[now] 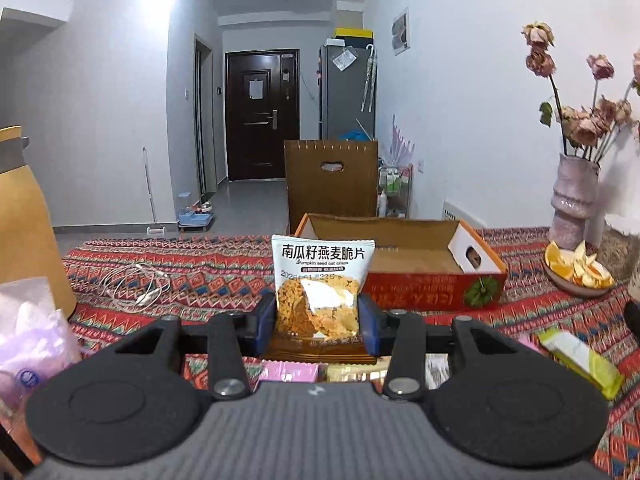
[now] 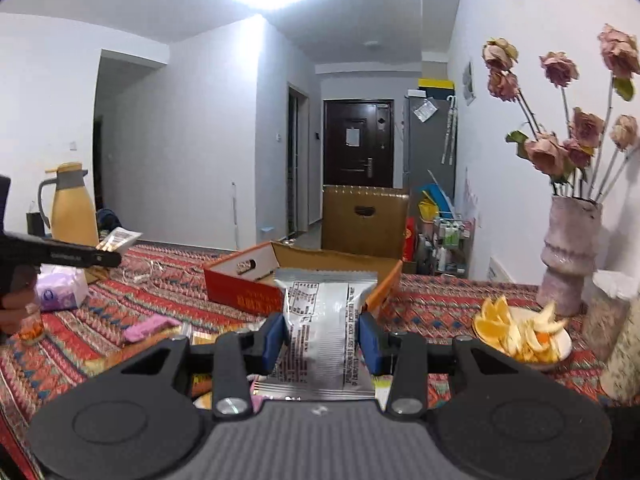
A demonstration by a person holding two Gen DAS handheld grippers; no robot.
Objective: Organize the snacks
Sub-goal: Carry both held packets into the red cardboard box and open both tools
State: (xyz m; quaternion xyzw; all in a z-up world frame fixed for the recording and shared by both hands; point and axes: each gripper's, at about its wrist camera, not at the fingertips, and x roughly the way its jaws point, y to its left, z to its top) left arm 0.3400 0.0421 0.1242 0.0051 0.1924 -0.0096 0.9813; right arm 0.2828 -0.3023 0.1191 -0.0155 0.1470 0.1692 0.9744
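Foil snack packs, crisps [image 1: 320, 280] and silver pack [image 2: 324, 332], sit clamped in left gripper [image 1: 318, 326] and right gripper [image 2: 323, 338], awaiting release over the box [image 1: 412, 276].

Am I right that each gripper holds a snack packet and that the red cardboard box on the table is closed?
Not quite: the red cardboard box is open, as the left wrist view shows. Each gripper does hold a packet: left gripper the oat crisps packet, right gripper a silver packet.

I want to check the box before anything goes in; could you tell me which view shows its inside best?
The left wrist view: the box lies broadside, its floor visible. The right wrist view shows one end, the rest hidden behind the packet.
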